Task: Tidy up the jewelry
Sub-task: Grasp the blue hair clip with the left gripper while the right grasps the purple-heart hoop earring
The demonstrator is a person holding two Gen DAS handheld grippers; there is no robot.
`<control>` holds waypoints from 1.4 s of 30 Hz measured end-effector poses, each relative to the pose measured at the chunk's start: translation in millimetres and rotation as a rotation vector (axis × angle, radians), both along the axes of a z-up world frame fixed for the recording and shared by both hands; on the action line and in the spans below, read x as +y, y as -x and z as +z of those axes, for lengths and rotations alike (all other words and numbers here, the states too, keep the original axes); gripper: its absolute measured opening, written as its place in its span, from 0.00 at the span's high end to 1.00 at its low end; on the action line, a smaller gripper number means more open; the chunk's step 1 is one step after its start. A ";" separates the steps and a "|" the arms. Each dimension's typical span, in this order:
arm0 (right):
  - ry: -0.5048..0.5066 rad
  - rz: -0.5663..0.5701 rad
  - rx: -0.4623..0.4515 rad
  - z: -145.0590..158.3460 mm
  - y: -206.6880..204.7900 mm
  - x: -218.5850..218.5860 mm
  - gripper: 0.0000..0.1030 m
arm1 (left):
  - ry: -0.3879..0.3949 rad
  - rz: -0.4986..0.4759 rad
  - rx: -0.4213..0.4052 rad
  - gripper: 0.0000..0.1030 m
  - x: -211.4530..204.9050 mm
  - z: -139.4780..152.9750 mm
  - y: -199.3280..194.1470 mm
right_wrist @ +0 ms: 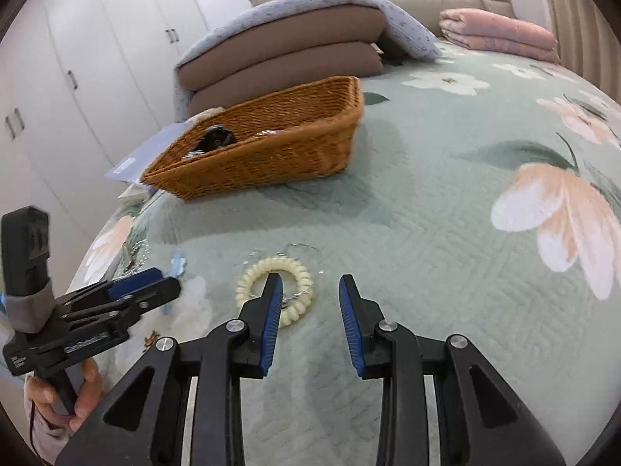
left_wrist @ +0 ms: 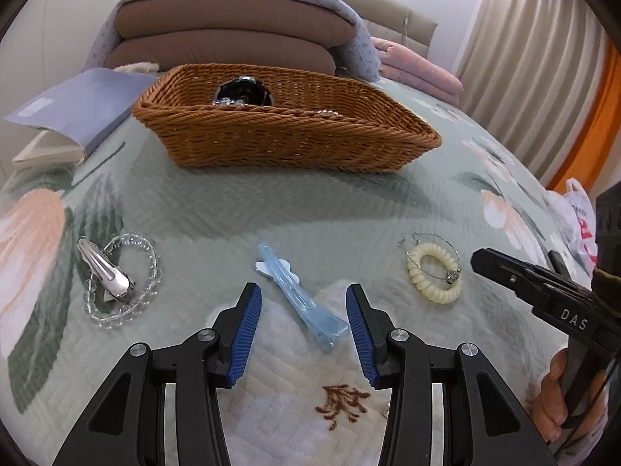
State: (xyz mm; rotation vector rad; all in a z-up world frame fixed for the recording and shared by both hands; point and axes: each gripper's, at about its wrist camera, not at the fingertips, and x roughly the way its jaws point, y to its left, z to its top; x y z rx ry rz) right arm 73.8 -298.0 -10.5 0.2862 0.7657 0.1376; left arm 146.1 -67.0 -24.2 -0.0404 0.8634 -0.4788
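Left wrist view: left gripper spread wide, nothing between the blue pads; light blue hair clip flat on the quilt in the gap, slanted from 11 o'clock down to 5 o'clock, touching neither pad. At 9 o'clock, silver snap clip resting across a clear bead bracelet. At 2 o'clock, cream spiral hair tie with a thin wire hoop lying over it. At 12 o'clock, well beyond, woven basket holding a dark shiny item, too indistinct to name. Grey-blue booklet at 10 o'clock beside the basket. Right gripper entering at 3 o'clock, side-on.

Right wrist view: right gripper also parted, empty, low over the quilt; spiral hair tie just ahead at 11 o'clock, partly behind the left-hand pad, contact impossible to tell. Basket at 11 o'clock, farther off. Left gripper at 9 o'clock, held in a hand. Folded brown bedding and pink blanket at the far edge.
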 end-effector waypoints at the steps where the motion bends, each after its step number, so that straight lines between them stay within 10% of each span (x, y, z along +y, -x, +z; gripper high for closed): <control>1: 0.012 0.021 -0.014 2.4 1.9 4.5 0.66 | -0.007 0.000 0.001 0.55 0.7 -0.6 -0.5; 8: 0.118 0.030 0.018 -2.4 -1.9 25.2 0.66 | -0.130 0.012 -0.047 0.63 -12.8 -2.5 5.4; 17: -0.141 -0.077 0.085 -14.8 -27.6 -32.0 0.66 | -0.145 0.007 -0.049 0.63 -13.7 -2.0 5.7; 35: 0.252 0.093 0.079 -14.5 -30.4 48.1 0.97 | -0.147 -0.003 -0.050 0.63 -17.5 -3.1 4.9; 42: 0.104 0.123 0.035 0.4 -6.1 29.3 0.98 | -0.121 0.024 -0.039 0.73 -10.3 -3.2 2.5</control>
